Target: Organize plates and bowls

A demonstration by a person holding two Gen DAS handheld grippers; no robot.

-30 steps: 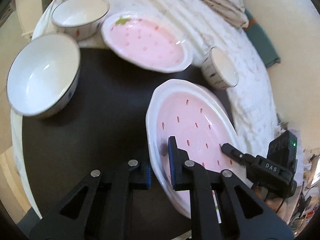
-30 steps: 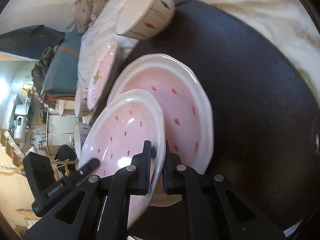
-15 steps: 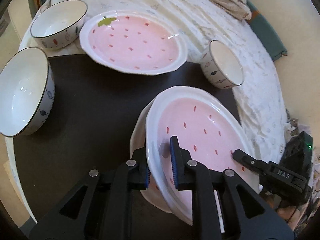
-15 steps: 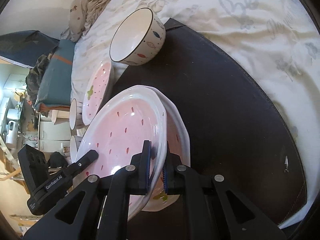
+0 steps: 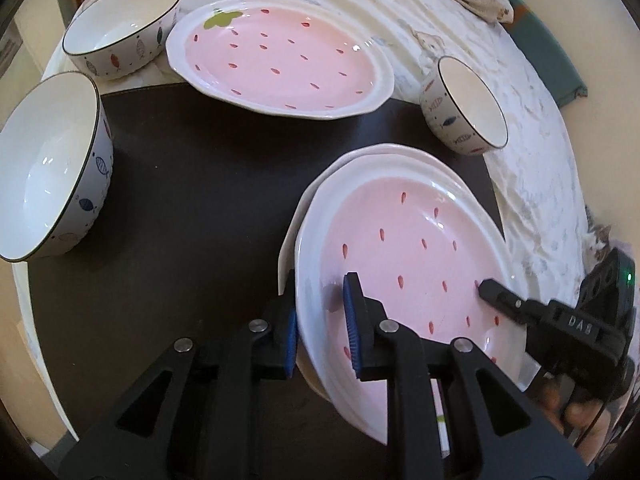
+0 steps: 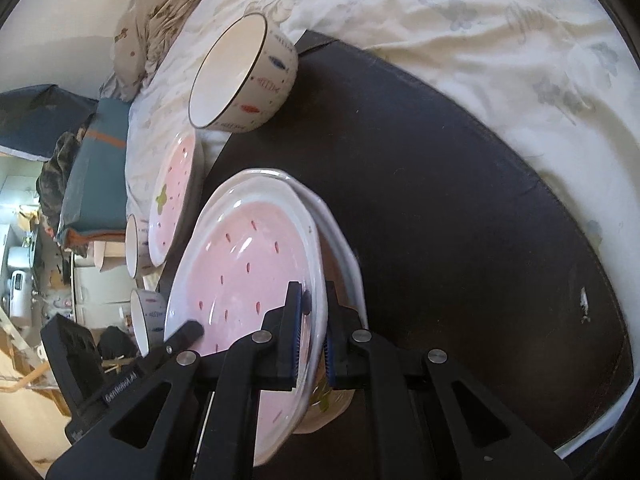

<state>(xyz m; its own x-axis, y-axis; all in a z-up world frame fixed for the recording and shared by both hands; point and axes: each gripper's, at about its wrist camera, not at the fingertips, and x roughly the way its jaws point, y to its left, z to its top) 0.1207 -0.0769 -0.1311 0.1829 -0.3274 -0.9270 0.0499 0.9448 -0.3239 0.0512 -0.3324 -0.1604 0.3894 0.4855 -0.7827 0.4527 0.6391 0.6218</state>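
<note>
Plate stacking underway: two plates paired, rest still loose.

Top plate (image 5: 404, 240) sits on a 2nd plate (image 5: 320, 172) on the dark mat (image 5: 180, 200). Left gripper (image 5: 320, 332) fingers are opening, rim between them w/ a gap showing; right gripper (image 6: 310, 332) fingers are clenched on the rim. Left to do: 3rd plate (image 5: 280, 52) & three bowls, e.g. big bowl (image 5: 44, 168), unsorted on the bed.

Bed with white sheet (image 5: 360, 8), dark mat (image 5: 192, 208), bowls, plates
</note>
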